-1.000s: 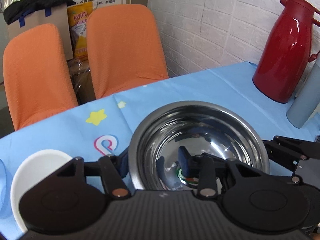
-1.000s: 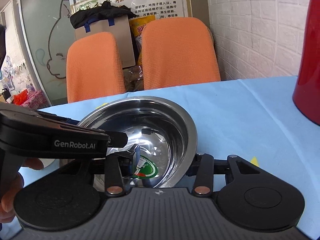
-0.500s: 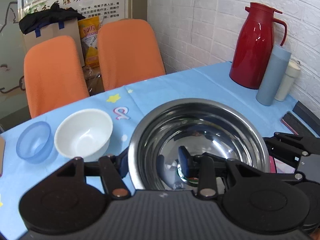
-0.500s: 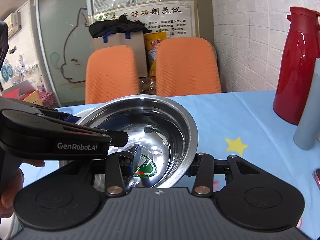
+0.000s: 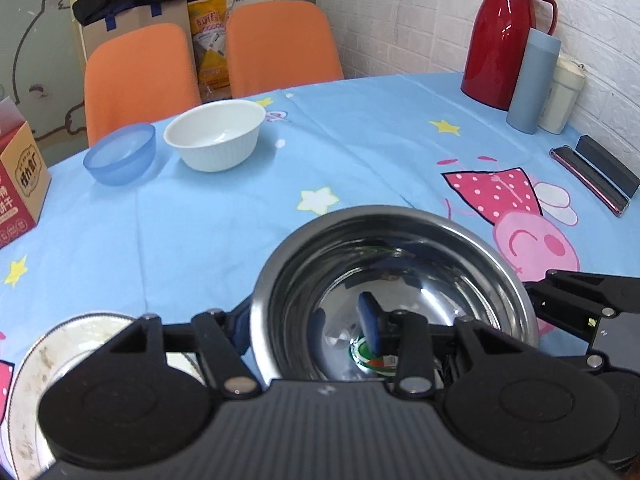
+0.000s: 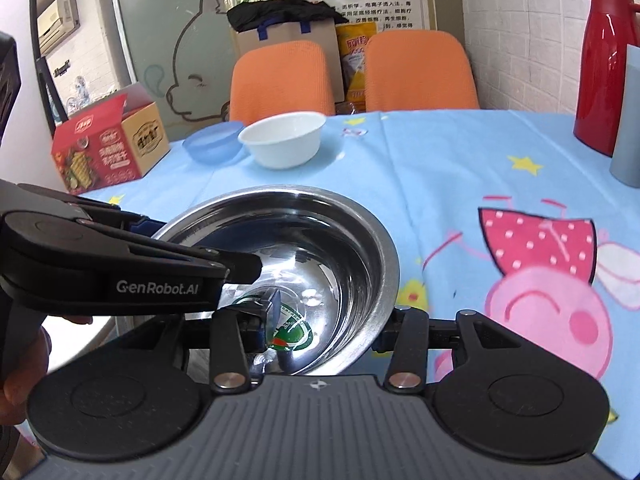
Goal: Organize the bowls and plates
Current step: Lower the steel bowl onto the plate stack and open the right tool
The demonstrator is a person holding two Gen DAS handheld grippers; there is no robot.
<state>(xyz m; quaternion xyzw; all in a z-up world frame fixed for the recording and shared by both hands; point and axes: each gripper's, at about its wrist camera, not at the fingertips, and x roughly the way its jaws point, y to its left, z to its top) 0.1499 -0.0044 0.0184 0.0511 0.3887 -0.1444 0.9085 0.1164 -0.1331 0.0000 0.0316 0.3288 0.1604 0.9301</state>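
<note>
Steel bowl [image 5: 394,288] sits gripped between both tools, each clamped on the rim from an opposite side. The left tool [image 5: 306,326] has one finger outside the wall and one blue pad inside the basin, closed on the bowl's left rim; the right tool [image 6: 326,320] does the same on the right rim, with one finger inside near the green sticker [image 6: 290,330] on the bowl's floor and the other outside. In the left view the right tool shows as a black body just to the right of the bowl; in the right view the left tool reaches in from the left over the rim.

Whether the bowl is lifted or resting on the tabletop [image 5: 360,148] cannot be told for sure, though it looks carried above the blue cloth. Ahead of both tools and to the left stand a white bowl [image 5: 216,136] and, beside it and not clearly touching, a blue bowl [image 5: 120,154]. Below and left of the left tool lies a used plate [image 5: 28,376].

The step in hand appears to be moving the big bowl to its stacking place. The next move likely calls for keeping both grips level and lowering it evenly, possibly onto the plate or clear cloth, before either tool lets go, so that the smaller bowls can nest inside.
</note>
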